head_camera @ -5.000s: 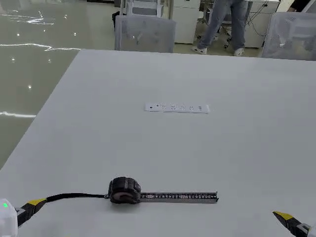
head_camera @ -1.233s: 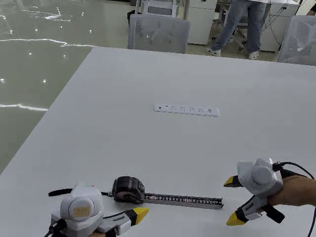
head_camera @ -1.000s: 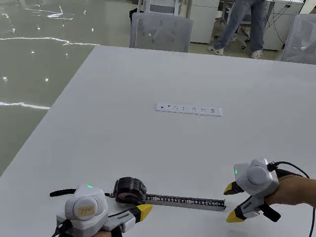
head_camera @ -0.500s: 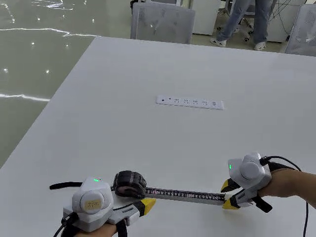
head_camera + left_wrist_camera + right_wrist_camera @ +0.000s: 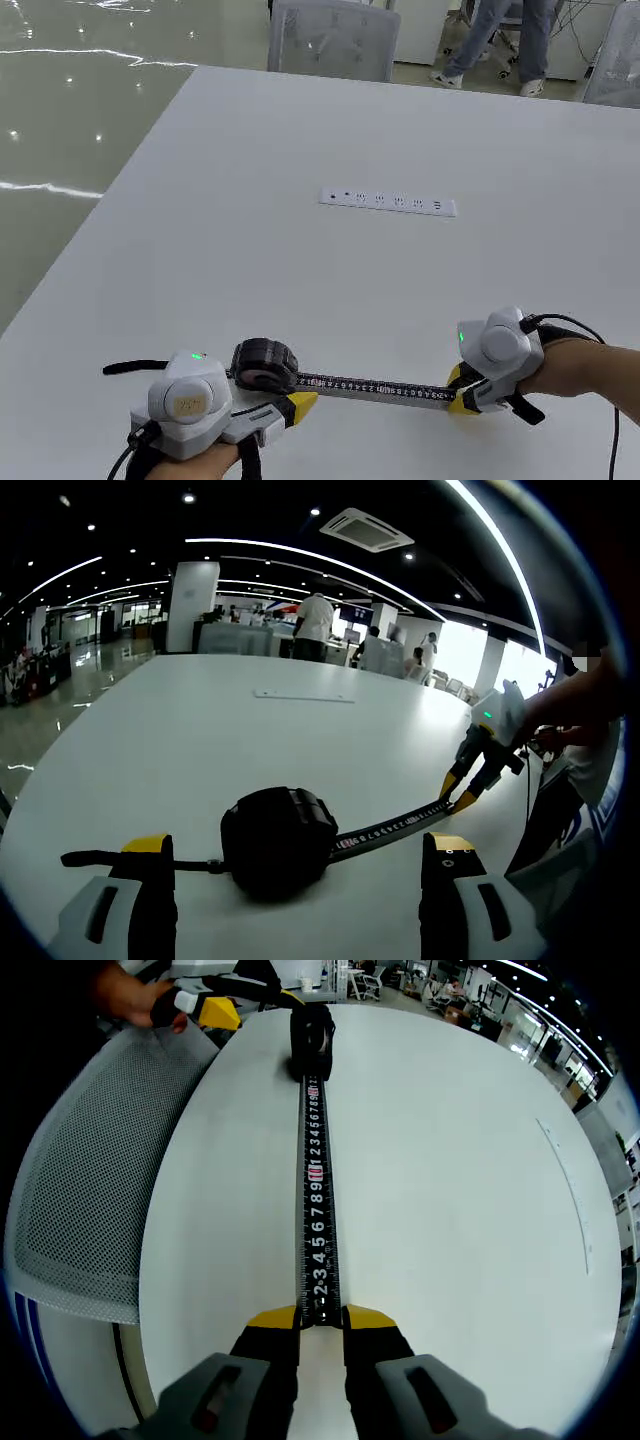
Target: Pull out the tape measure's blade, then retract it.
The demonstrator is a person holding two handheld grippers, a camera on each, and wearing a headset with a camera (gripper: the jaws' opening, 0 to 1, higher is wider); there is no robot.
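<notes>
Black tape measure (image 5: 264,363) with white-numbered dark blade (image 5: 375,389), yellow-tipped white left gripper (image 5: 298,846) and right gripper (image 5: 458,392), white table (image 5: 400,120)

The left gripper (image 5: 299,845) holds its yellow-tipped fingers (image 5: 148,845) wide apart, one on either side of the black tape measure (image 5: 275,830), which lies on the white surface (image 5: 150,730). The blade (image 5: 395,828) runs rightward to the right gripper (image 5: 456,794), which pinches its end.
</notes>
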